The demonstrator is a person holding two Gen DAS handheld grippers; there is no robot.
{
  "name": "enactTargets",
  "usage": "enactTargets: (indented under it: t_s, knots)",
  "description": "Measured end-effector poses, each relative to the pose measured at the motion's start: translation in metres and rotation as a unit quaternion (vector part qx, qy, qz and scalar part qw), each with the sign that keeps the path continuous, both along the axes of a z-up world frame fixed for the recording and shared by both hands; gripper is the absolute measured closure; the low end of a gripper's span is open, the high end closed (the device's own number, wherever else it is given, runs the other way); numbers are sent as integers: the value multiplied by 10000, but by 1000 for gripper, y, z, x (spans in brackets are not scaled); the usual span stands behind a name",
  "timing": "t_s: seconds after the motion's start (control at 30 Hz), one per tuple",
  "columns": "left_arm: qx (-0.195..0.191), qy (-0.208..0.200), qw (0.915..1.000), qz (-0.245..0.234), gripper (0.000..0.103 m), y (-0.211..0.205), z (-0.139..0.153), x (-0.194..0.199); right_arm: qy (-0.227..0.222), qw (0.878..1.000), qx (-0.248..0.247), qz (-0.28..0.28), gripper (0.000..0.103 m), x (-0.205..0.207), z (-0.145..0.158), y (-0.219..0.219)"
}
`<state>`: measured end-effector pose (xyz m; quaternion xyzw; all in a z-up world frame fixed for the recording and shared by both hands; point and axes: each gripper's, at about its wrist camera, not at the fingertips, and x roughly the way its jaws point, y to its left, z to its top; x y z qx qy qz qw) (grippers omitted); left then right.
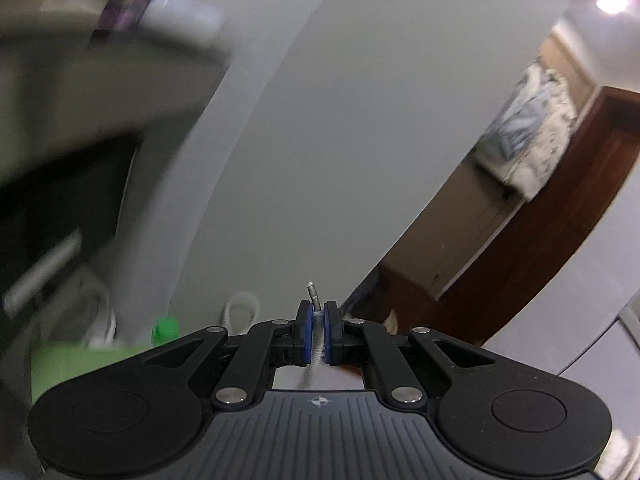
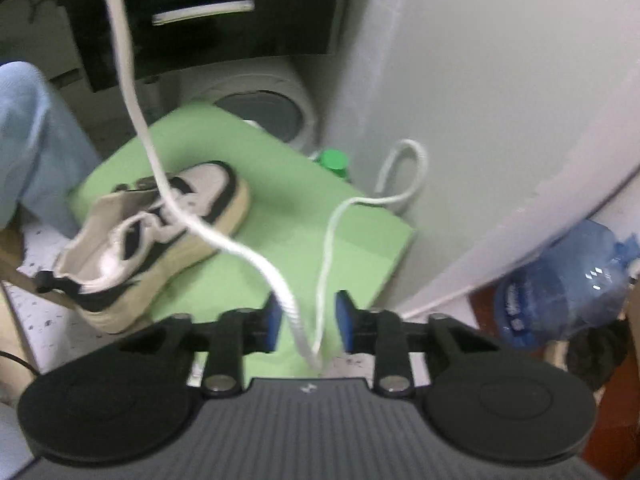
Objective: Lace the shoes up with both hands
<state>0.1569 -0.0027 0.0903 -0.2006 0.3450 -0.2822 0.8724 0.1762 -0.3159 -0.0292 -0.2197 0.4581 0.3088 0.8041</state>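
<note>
Green mat (image 2: 280,216) is carrying the shoe (image 2: 160,236) ahead-left of the right gripper (image 2: 306,320), jaws spread around slack lace (image 2: 280,284); left gripper (image 1: 318,332) is pinching the lace tip (image 1: 313,294) upright.

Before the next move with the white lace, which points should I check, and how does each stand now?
1. Left gripper shut on the tip of the white shoelace: ok.
2. Right gripper gripping the lace: not ok, jaws open, lace loose between them.
3. Black-and-cream sneaker resting on the green mat: ok.
4. Which eyelet is next: cannot tell.
5. Lace free of knots: cannot tell.
</note>
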Motion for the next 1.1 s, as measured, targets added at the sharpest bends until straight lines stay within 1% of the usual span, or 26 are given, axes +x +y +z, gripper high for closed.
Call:
enactTargets:
  t_s: [0.1,0.13,0.17,0.23,0.27,0.3,0.37,0.47,0.53,0.6,0.67,0.73,0.8,0.87,0.93,1.0,1.1]
  knots:
    - [-75,534,9985,110,98,6,-45,8,172,9997,102,159,49,-5,0,7]
    - [-126,681,9975,140,98,8,-57,10,184,9996,128,189,48,-8,0,8]
    - [-138,786,9966,178,98,10,-67,11,172,9996,140,188,48,-12,0,7]
    - [-152,986,9947,257,98,14,-88,14,187,9997,156,85,41,-14,1,6]
    - [-176,1075,9936,291,98,16,-96,17,247,9995,176,9,33,-15,0,4]
    - [-204,1156,9925,328,98,18,-103,20,335,9992,189,-50,31,-15,-1,1]
    - [-273,1232,9910,445,98,24,-111,23,509,9984,145,-199,31,-13,-3,-9]
    - [-408,1297,9886,652,98,34,-117,28,514,9978,-78,-400,31,-8,-1,-25]
    - [-412,1263,9878,808,98,41,-118,31,561,9971,-131,-505,29,-3,0,-34]
    - [-388,1210,9870,984,98,50,-117,33,658,9966,-127,-487,28,1,2,-41]
    - [-349,1166,9857,1166,98,61,-115,34,657,9968,-297,-348,25,4,1,-44]
    - [-383,1163,9834,1339,98,72,-114,37,660,9965,-469,-232,25,6,0,-49]
    - [-350,1117,9828,1426,98,79,-111,38,714,9960,-497,-207,25,11,-1,-56]
    - [-287,1058,9825,1507,98,84,-110,38,818,9960,-276,-226,24,16,1,-68]
    - [-270,1042,9813,1597,98,90,-111,40,1031,9935,262,-403,24,22,3,-86]
    - [-288,1075,9794,1685,98,95,-113,42,1232,9863,794,-756,24,29,5,-107]
    - [-276,1110,9782,1734,98,98,-116,43,1203,9752,1334,-1291,24,34,8,-140]
